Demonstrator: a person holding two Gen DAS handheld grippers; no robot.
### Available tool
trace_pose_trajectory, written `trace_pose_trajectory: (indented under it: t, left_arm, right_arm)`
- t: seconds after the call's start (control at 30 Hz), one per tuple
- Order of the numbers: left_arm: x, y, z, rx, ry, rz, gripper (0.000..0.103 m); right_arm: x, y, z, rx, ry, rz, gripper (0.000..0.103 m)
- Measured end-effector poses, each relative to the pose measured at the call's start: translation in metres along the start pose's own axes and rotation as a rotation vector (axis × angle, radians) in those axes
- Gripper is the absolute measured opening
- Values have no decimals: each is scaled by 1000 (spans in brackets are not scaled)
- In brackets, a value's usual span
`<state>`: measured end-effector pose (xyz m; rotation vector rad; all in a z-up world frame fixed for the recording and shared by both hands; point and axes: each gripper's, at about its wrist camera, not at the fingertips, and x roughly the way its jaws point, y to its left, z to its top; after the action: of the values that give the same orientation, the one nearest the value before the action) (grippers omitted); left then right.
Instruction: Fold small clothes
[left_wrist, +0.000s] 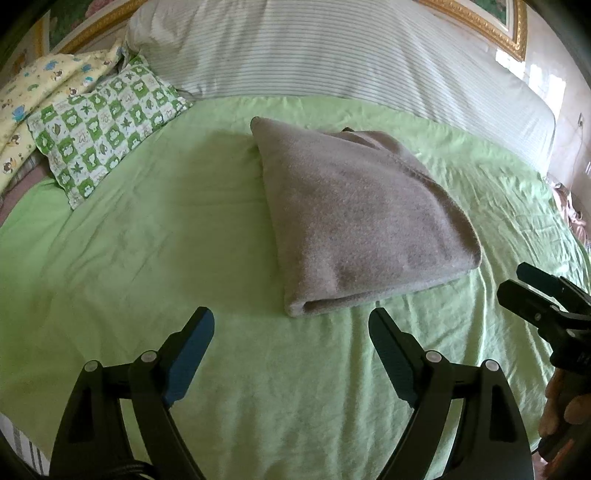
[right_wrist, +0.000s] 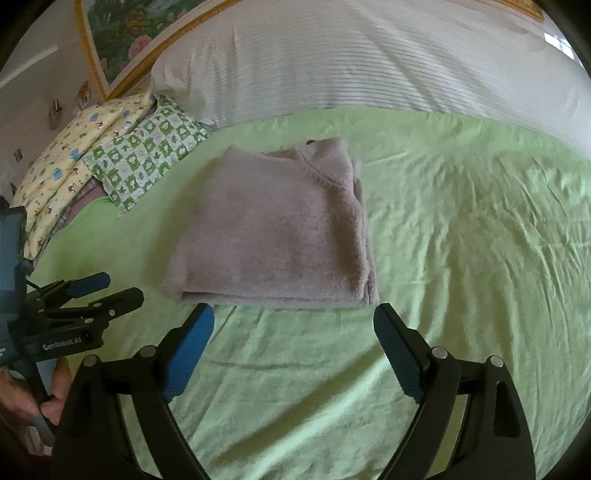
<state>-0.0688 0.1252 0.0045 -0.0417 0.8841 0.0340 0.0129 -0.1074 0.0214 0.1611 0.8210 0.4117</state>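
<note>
A grey-brown fleece garment (left_wrist: 354, 214) lies folded into a thick rectangle on the green sheet (left_wrist: 166, 240); its collar shows at the far end. My left gripper (left_wrist: 291, 313) hangs open just short of the garment's near folded edge, with nothing between its fingers. In the right wrist view the same garment (right_wrist: 273, 229) lies straight ahead. My right gripper (right_wrist: 294, 308) stands open, its tips just short of the near edge and not touching it. Each gripper shows in the other's view: the right gripper (left_wrist: 532, 295) to the right, the left gripper (right_wrist: 107, 288) to the left.
A green-and-white checked pillow (left_wrist: 107, 125) and a yellow patterned one (left_wrist: 40, 96) lie at the far left. A large white striped pillow (left_wrist: 332, 51) runs along the head of the bed. A hand (right_wrist: 22, 398) grips the left tool's handle. Wrinkled green sheet (right_wrist: 480, 240) spreads right of the garment.
</note>
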Motion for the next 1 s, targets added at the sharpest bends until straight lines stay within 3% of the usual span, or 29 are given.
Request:
trace_pose_trajectory:
  t: [1.0]
  left_arm:
    - [20,-8,2,-12,22,-20,88]
  right_arm:
    - [23,2,0,-55,4,-5,90]
